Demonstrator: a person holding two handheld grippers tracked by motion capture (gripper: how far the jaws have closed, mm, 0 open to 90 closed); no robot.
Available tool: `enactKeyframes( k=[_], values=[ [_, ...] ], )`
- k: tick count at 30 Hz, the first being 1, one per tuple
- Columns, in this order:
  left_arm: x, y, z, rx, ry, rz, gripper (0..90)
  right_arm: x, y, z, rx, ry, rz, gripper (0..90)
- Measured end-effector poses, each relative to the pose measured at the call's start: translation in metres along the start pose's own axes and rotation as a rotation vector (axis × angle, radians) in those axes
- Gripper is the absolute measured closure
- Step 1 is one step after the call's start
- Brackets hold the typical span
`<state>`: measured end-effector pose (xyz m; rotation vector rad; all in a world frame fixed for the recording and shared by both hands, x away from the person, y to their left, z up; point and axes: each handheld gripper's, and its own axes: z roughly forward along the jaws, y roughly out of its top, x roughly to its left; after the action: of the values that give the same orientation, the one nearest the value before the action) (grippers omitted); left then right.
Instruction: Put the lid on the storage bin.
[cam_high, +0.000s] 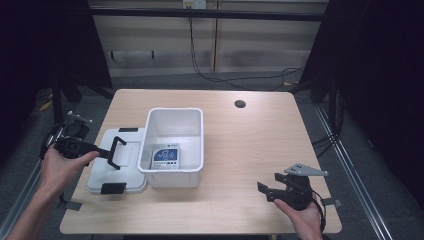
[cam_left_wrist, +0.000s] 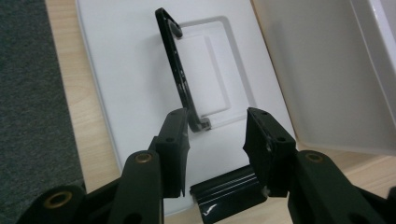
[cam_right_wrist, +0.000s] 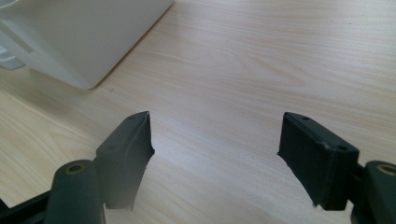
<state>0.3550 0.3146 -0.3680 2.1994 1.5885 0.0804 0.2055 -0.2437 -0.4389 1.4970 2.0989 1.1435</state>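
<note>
A light wooden table carries a white rectangular plastic bin left of its middle. Inside the bin, at the near end of its floor, lies a small flat white-and-blue printed packet. Touching the bin's left side, a white plastic lid with a raised black handle lies flat on the table. The left gripper is over the lid's left edge, just beside the handle. The right gripper is near the table's front right corner, well apart from the bin.
</note>
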Motion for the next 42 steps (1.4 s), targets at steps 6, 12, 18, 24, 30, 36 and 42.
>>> enactKeyframes(
  k=[6,12,18,24,30,36,42],
  values=[
    [0.013,0.009,0.008,0.014,-0.005,-0.057,57.2,0.002,0.001,0.003,0.012,0.010,-0.014,25.5],
    [0.019,0.014,0.015,0.056,0.003,-0.075,61.3,0.001,0.000,0.002,0.010,0.008,-0.008,25.1],
    [0.017,0.027,0.022,0.098,0.033,-0.088,65.4,0.002,0.000,0.004,0.018,0.011,-0.015,25.1],
    [0.020,0.035,0.028,0.121,0.013,-0.102,65.5,0.001,0.000,0.004,0.019,0.011,-0.008,25.0],
    [0.020,0.043,0.039,0.162,0.010,-0.107,64.2,0.002,0.000,0.004,0.027,0.011,-0.017,24.8],
    [0.010,0.052,0.054,0.208,0.048,-0.111,69.5,0.002,-0.001,0.005,0.032,0.010,-0.010,24.6],
    [0.009,0.055,0.062,0.232,0.090,-0.143,68.9,0.002,-0.001,0.005,0.032,0.014,-0.012,24.4]
  ],
)
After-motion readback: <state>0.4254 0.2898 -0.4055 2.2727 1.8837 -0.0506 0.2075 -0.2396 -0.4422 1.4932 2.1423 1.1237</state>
